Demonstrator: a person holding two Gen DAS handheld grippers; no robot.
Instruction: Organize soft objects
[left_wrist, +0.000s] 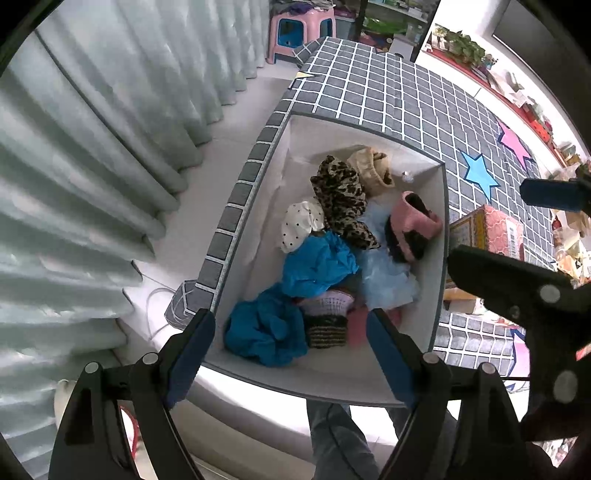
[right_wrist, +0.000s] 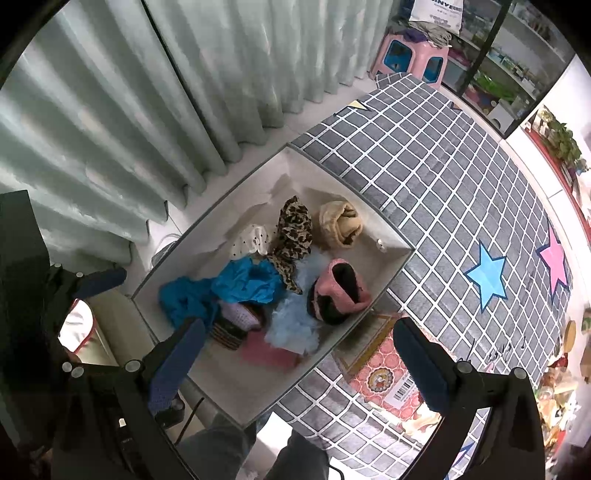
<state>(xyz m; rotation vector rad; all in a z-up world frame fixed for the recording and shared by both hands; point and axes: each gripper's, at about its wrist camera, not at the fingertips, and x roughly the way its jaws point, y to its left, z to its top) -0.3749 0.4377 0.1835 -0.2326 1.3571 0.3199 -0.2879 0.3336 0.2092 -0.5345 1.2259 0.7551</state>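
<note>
A white fabric storage box sits at the edge of a grey checked mattress. It holds several soft items: a leopard-print cloth, a beige knit hat, a pink and black hat, a white dotted cloth, bright blue cloth, pale blue fabric and a striped knit piece. My left gripper is open and empty above the box's near end. My right gripper is open and empty above the box's near right edge.
The grey checked mattress has blue and pink star patches. A pink patterned box lies on it beside the storage box. Pale curtains hang on the left. A pink stool stands at the far end.
</note>
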